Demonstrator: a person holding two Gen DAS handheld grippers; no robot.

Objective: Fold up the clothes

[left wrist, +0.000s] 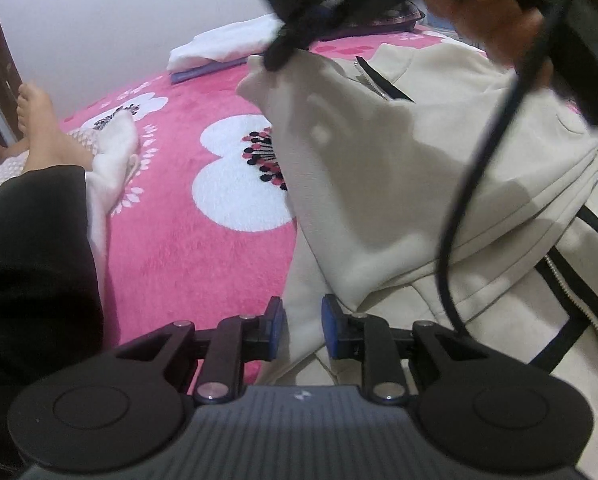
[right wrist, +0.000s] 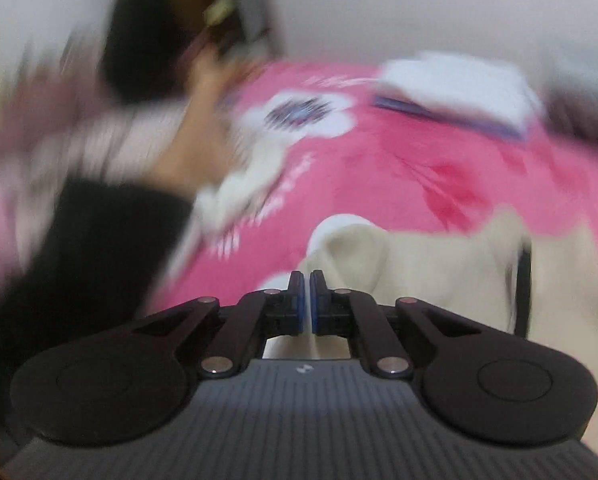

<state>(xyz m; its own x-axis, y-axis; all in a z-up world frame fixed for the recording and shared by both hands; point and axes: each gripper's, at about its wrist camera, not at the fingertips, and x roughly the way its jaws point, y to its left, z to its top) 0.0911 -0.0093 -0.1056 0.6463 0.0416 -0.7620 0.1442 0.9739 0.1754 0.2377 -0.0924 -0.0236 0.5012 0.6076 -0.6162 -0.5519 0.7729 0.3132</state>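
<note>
cream zip jacket spread on pink floral blanket. right gripper clamped on the jacket's sleeve corner; left gripper jaws narrow around the jacket's lower edge, grip unclear. risk: thin pinch slips, fold collapses.

A pink flowered blanket covers the bed. A cream zip jacket lies spread on it at three o'clock. A folded white and purple pile sits at twelve; a white cloth at nine.
</note>
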